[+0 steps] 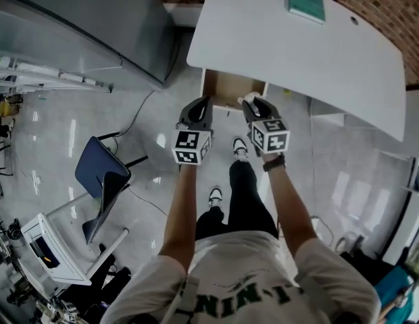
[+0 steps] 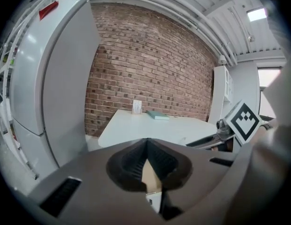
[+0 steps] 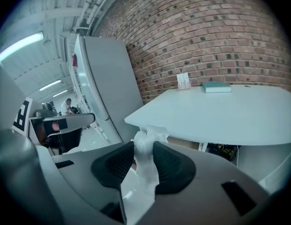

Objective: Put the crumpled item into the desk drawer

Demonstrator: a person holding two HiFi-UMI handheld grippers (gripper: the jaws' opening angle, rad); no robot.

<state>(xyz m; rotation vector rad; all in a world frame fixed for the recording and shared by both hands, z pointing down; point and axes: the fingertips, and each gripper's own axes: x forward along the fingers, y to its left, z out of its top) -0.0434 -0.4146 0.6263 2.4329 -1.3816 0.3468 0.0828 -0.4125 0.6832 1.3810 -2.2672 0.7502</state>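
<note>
I have the right gripper (image 1: 254, 104) pinching the crumpled white paper wad (image 3: 147, 161). Its jaws press on the wad from both sides. The bunched top of the wad pokes out past the tips and the rest trails back between the pads. In the head view the wad (image 1: 249, 100) sits at the right front corner of the open brown wooden drawer (image 1: 228, 86), just under the edge of the white counter (image 1: 297, 52). I cannot tell how high it hangs above the drawer. My left gripper (image 2: 147, 142) is beside it, over the drawer's left front. Its jaws are pressed together at the tips with nothing between them. A teal book (image 1: 305, 0) lies far back on the counter.
</note>
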